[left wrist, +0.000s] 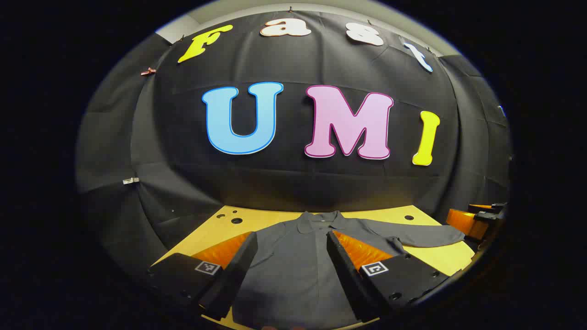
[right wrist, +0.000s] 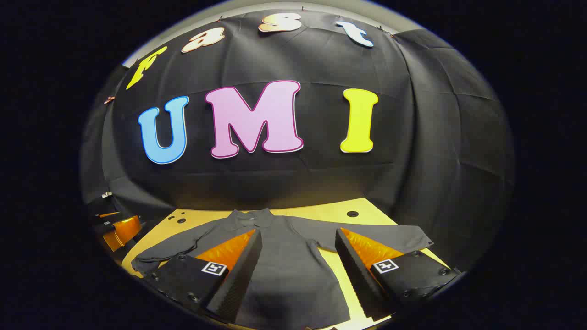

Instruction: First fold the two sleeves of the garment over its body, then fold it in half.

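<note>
Two sleeves lie spread and neither is folded yet, so I judge the task is at its very start. The dark grey collared shirt lies flat and face up on the yellow table, collar away from me and hem toward me, which suits folding: each sleeve can swing inward over the body without dragging the rest.

My left gripper hangs above the shirt's lower body with its fingers spread wide and nothing between them; the cloth shows clear in the gap. Off to its right, the right sleeve runs out across the table toward my right gripper, seen at the far edge. I cannot see where the left sleeve ends in the left gripper view.

In the right gripper view, my right gripper is also wide apart and empty. It sits over the shirt's right side: the body edge and a strip of bare table lie between its fingers, and the right sleeve passes beyond its right finger to a cuff near the table's edge. The left sleeve trails away to the left, toward my left gripper.

I hold each tool on its own side so that each can take its own cuff. The next move, I think, calls for reaching out to a cuff and pinching only that one layer.
</note>
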`<action>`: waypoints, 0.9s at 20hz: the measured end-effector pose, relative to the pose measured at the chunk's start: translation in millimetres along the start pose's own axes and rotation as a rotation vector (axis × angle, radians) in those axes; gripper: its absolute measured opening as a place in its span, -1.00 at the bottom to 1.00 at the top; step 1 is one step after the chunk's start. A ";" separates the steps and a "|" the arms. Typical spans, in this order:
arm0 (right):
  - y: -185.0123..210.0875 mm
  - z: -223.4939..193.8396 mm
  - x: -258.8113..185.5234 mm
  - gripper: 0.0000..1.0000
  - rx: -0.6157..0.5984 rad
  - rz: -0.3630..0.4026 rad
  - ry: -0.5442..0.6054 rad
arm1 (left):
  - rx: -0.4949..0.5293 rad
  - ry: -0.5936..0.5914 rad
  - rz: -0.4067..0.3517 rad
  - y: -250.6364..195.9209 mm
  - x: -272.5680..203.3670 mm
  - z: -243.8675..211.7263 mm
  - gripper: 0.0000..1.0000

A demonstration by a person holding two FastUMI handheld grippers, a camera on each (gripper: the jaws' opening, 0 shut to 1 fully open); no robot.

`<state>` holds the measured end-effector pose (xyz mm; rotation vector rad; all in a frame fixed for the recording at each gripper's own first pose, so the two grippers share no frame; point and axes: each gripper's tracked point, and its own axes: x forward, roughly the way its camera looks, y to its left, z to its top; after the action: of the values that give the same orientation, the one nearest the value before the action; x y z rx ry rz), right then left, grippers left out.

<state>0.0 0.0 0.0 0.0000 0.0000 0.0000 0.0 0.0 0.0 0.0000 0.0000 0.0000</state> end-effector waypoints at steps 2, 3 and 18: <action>6.1 -1.6 2.4 0.98 -0.012 0.016 0.007 | 0.000 0.003 0.011 4.5 2.1 -0.9 0.92; 7.2 -0.5 3.2 0.97 -0.016 0.021 0.007 | 0.002 0.001 0.017 7.2 2.7 -1.7 0.83; 1.6 -3.1 12.7 0.98 0.015 0.042 0.032 | 0.044 0.010 0.057 17.6 -5.7 -11.3 0.91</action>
<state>12.7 1.6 -3.1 0.0155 0.0317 0.0424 -5.7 17.6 -11.3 0.0439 0.0100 0.0566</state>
